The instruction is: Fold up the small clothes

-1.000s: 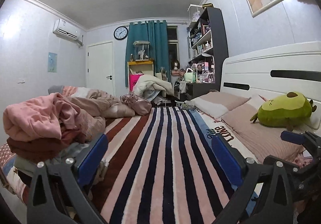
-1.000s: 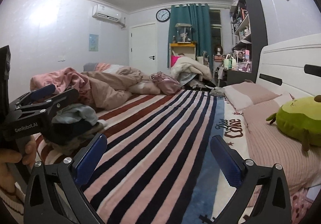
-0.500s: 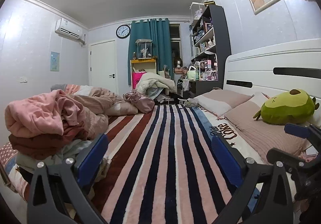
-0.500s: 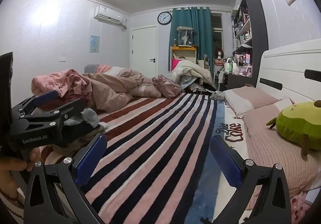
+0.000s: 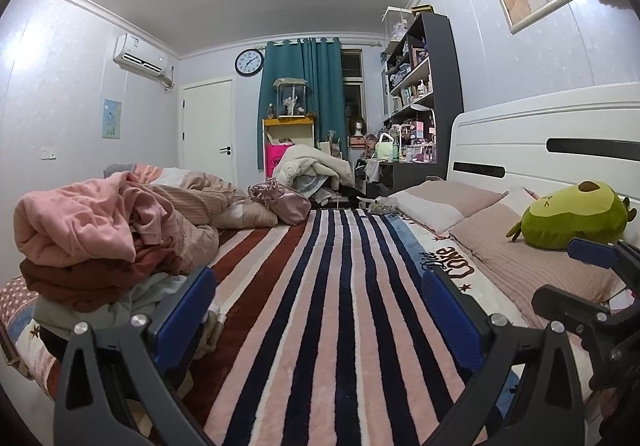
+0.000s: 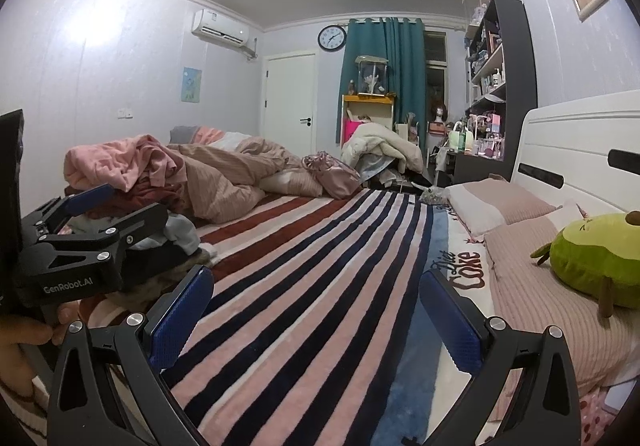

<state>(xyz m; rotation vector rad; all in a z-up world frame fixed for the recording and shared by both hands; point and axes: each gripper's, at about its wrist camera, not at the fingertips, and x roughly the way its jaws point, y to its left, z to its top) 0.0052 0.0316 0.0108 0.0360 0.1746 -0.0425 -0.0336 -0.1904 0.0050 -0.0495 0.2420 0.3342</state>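
Both tongs wide, nothing held: left tongs (image 5: 318, 310), right tongs (image 6: 316, 310), w/ striped blanket (image 5: 340, 306) btwn fingers. Clothes pile (image 5: 92, 246) sits mid-left of frame. Best: take top pink garment only, spread flat on blanket before folding.

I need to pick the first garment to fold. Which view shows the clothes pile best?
The left wrist view: the clothes pile sits close and large, with its layers distinct. In the right wrist view the left gripper partly covers the pile.
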